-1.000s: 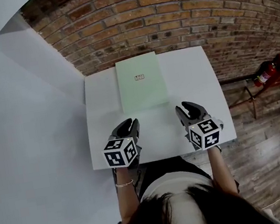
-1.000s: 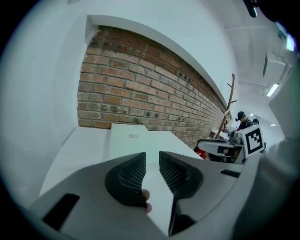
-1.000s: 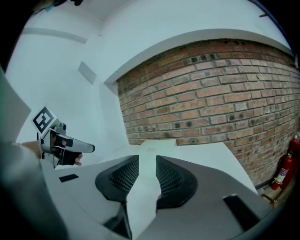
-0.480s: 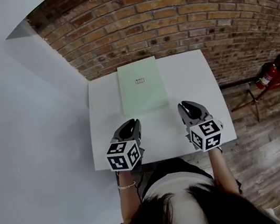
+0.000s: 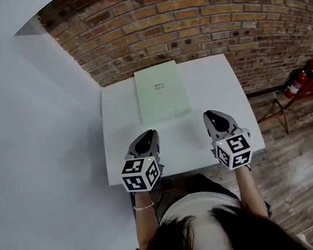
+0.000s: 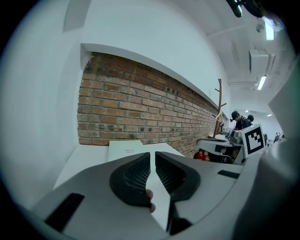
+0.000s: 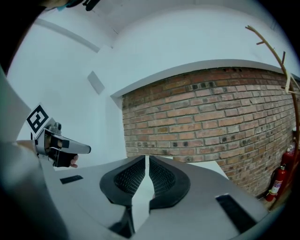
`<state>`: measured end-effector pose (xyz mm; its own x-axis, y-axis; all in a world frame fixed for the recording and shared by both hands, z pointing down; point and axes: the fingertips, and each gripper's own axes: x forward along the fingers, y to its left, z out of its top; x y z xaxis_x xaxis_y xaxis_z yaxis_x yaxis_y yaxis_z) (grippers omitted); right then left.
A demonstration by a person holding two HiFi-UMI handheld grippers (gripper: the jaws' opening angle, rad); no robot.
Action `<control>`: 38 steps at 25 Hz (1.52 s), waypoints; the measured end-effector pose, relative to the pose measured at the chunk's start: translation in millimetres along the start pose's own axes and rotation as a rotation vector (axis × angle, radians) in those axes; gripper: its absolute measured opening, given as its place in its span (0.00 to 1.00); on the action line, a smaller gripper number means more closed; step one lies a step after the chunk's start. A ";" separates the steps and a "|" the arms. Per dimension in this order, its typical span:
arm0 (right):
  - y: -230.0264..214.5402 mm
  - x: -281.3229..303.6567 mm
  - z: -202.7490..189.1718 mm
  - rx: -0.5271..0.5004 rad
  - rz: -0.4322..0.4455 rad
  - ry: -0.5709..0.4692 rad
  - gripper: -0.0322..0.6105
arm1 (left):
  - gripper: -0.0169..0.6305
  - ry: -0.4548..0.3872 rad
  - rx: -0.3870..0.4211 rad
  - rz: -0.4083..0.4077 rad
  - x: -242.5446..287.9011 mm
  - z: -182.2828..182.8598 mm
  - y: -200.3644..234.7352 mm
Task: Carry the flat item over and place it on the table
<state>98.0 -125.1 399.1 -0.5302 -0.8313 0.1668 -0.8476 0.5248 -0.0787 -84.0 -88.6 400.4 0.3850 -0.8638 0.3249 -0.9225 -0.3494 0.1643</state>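
Closing the left gripper (image 5: 150,134) on nothing above the near left part of the white table (image 5: 121,121), with only a thin slit between its ribbed pads (image 6: 136,172) and a fingertip (image 6: 150,206) peeking out below them. Holding the right gripper (image 5: 210,116) clenched and just as empty above the near right part, pads all but meeting. Hovering the two side by side and well apart, jaws aimed away from the body toward the brick wall (image 5: 186,15), marker cubes (image 5: 140,174) nearest the person. Wearing a thin bracelet (image 5: 140,206) on the left wrist.

Showing the flat item (image 5: 162,94) lying on the table ahead of both grippers, touched by neither. Pale green, with a small label on its top face. Set lengthwise on the far half of the table, a little left of centre, its far edge at the table's far edge by the wall, its near edge ahead of the jaw tips and between the two grippers' lines of aim.

Flanking the table: plain white wall (image 5: 29,143) on the left, wooden floor (image 5: 303,150) on the right, with a red fire extinguisher (image 5: 300,80) low against the bricks. Catching, far off at the right of the left gripper view, a wooden coat stand (image 6: 219,108) and people (image 6: 239,121) at desks.
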 end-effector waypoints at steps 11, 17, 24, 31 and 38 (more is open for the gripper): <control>43.7 -37.5 6.7 -0.058 -0.024 -0.044 0.13 | 0.07 -0.054 0.046 -0.004 -53.6 -1.6 -1.0; 65.8 -60.4 7.7 -0.081 -0.028 -0.067 0.12 | 0.07 -0.090 0.056 -0.003 -80.3 -6.5 -5.6; 88.9 -88.5 11.8 -0.106 -0.037 -0.101 0.12 | 0.06 -0.147 0.109 0.010 -109.4 -9.3 -13.8; 107.7 -119.9 21.6 -0.122 -0.055 -0.163 0.12 | 0.05 -0.223 0.154 0.017 -139.1 -7.6 -26.4; 123.2 -150.4 35.5 -0.139 -0.070 -0.230 0.12 | 0.05 -0.281 0.198 0.025 -168.1 -4.3 -41.3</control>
<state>72.6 58.1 329.4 -0.4749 -0.8779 -0.0616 -0.8797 0.4714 0.0633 -110.5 72.6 343.0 0.3651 -0.9295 0.0524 -0.9297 -0.3670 -0.0330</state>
